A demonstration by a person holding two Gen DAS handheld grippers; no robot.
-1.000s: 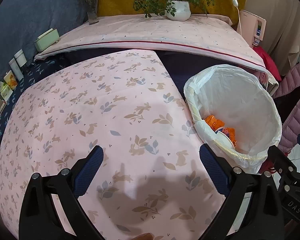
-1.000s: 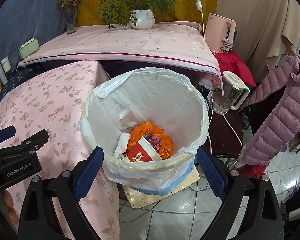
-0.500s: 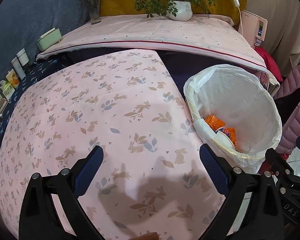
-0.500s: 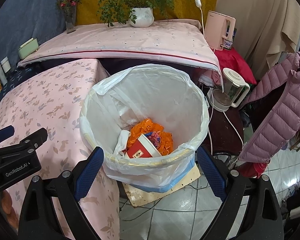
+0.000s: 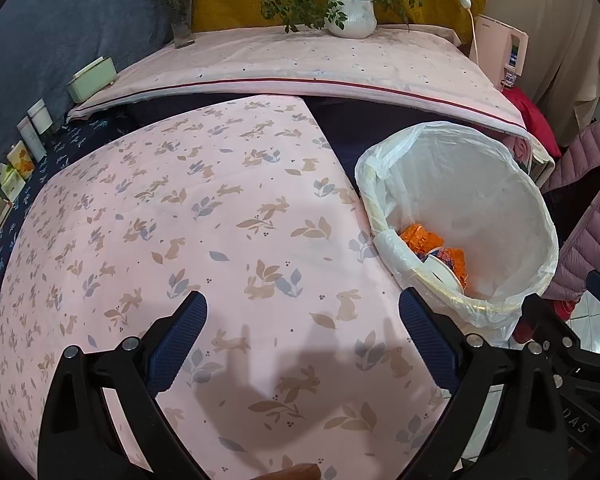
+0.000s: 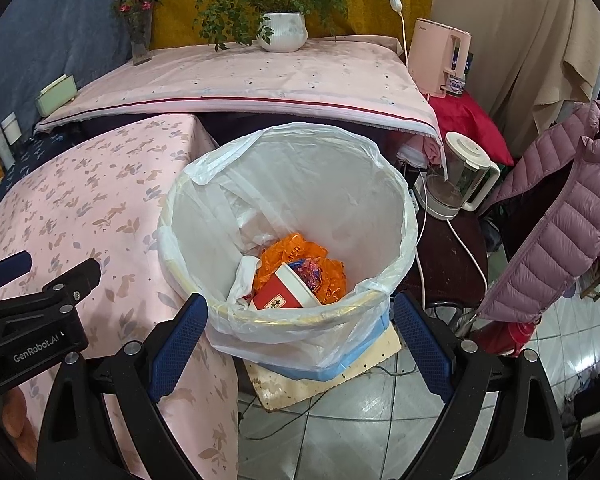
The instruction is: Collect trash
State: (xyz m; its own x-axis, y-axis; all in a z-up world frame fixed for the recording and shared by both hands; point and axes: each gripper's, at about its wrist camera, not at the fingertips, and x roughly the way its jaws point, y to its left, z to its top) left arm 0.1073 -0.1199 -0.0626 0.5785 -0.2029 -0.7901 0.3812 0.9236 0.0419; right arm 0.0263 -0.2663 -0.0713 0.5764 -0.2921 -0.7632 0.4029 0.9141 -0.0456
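Two grippers: left and right, both with jaws wide apart and empty. One lined bin at near right, holding one red cup and one orange wrapper. Two cloth-covered tables: rabbit-print near left, plain pink far. One potted plant, one flower vase, two kettles: pink and glass. One jacket at right.

Bright, sharp; fisheye-bent edges, soft shadows
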